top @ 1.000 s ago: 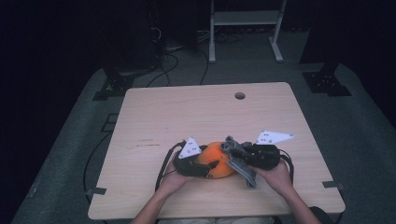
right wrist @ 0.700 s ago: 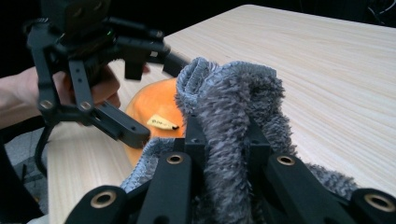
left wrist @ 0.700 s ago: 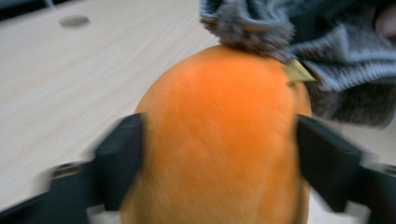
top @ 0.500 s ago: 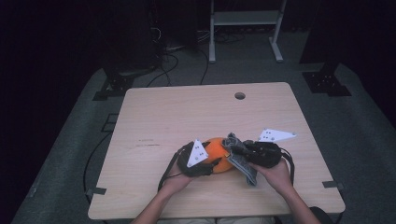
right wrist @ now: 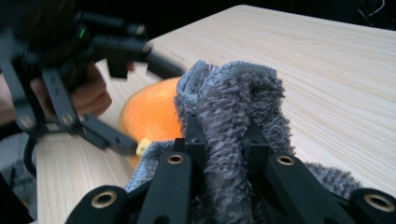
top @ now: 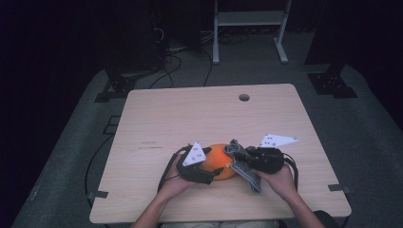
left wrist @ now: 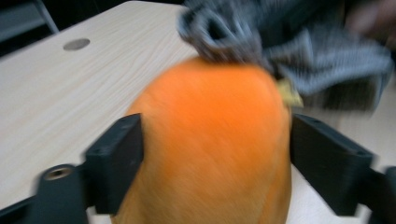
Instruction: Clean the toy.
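Observation:
An orange round fruit-like ball [top: 219, 160] rests on the wooden table [top: 199, 114] near its front edge. My left gripper [left wrist: 212, 154] is shut on the orange ball [left wrist: 210, 140], one black jaw pressing each side. A grey fuzzy cloth [right wrist: 233, 102] is pinched between the jaws of my right gripper [right wrist: 224, 135], which is shut on it. The cloth [top: 243, 166] lies against the ball's upper right side. In the right gripper view the orange ball [right wrist: 149, 116] sits just behind the cloth, with the left gripper [right wrist: 93, 70] and a hand beyond it.
A round cable hole [top: 244, 97] sits near the table's far edge. Beyond the table stand a white metal frame [top: 249, 19] and cables on the dark floor. Both forearms come in over the front edge.
The left gripper has rocked slightly while holding the orange ball. The cloth in the right gripper stays pressed to the ball, shifting only a little.

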`<state>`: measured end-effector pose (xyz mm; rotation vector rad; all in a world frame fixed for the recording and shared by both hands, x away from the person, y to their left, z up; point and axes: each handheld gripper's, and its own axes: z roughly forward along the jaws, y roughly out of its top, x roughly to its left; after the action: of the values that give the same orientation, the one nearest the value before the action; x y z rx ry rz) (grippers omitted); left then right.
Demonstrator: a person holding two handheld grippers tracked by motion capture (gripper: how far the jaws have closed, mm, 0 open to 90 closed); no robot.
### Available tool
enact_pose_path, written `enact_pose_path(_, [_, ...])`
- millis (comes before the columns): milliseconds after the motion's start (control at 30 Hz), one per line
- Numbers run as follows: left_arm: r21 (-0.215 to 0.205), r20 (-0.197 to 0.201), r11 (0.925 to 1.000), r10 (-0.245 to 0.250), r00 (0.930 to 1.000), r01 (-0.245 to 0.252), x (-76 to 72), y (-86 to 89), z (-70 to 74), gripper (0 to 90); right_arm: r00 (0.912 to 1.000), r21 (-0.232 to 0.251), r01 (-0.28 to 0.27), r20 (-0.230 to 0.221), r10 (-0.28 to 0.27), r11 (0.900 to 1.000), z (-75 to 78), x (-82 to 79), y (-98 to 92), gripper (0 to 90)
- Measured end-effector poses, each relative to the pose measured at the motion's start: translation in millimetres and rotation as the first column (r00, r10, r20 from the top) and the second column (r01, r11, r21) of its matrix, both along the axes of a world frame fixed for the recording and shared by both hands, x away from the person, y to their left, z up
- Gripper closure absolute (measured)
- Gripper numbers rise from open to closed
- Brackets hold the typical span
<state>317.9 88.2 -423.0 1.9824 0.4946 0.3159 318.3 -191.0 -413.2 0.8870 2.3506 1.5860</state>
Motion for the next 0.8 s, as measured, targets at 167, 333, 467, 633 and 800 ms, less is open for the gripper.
enact_pose_path(167, [-0.051, -0.146, 0.9980, 0.030, 0.9888, -0.038, 12.2, 11.3, -4.8, 18.5, 0.9990, 0.024, -0.007, -0.043, 0.008, 1.000, -4.3, 2.8, -5.6, 76.8])
enact_pose_path(333, [0.021, -0.047, 0.9998, -0.006, 0.9989, 0.007, 3.8, 0.2, -7.1, 32.8, 0.9999, 0.057, -0.013, 0.003, 0.013, 0.998, 3.2, 1.3, 0.0, 76.8])
enact_pose_path(467, [0.011, -0.067, 0.9999, -0.006, 0.9977, 0.007, 5.9, 5.3, -6.1, 28.9, 0.9997, 0.020, 0.018, -0.017, -0.018, 1.000, -4.1, 6.5, -1.7, 76.8])
enact_pose_path(633, [0.036, -0.044, 0.9990, -0.025, 0.9987, 0.026, 4.1, 4.3, -6.8, 30.8, 0.9996, -0.021, 0.027, -0.009, -0.027, 0.999, -4.2, 2.6, -4.1, 76.8])
enact_pose_path(800, [0.037, -0.048, 0.9989, -0.027, 0.9985, 0.029, 4.3, 5.5, -6.9, 30.8, 0.9988, -0.051, 0.045, -0.015, -0.046, 0.998, -5.5, 1.9, -8.8, 76.8])
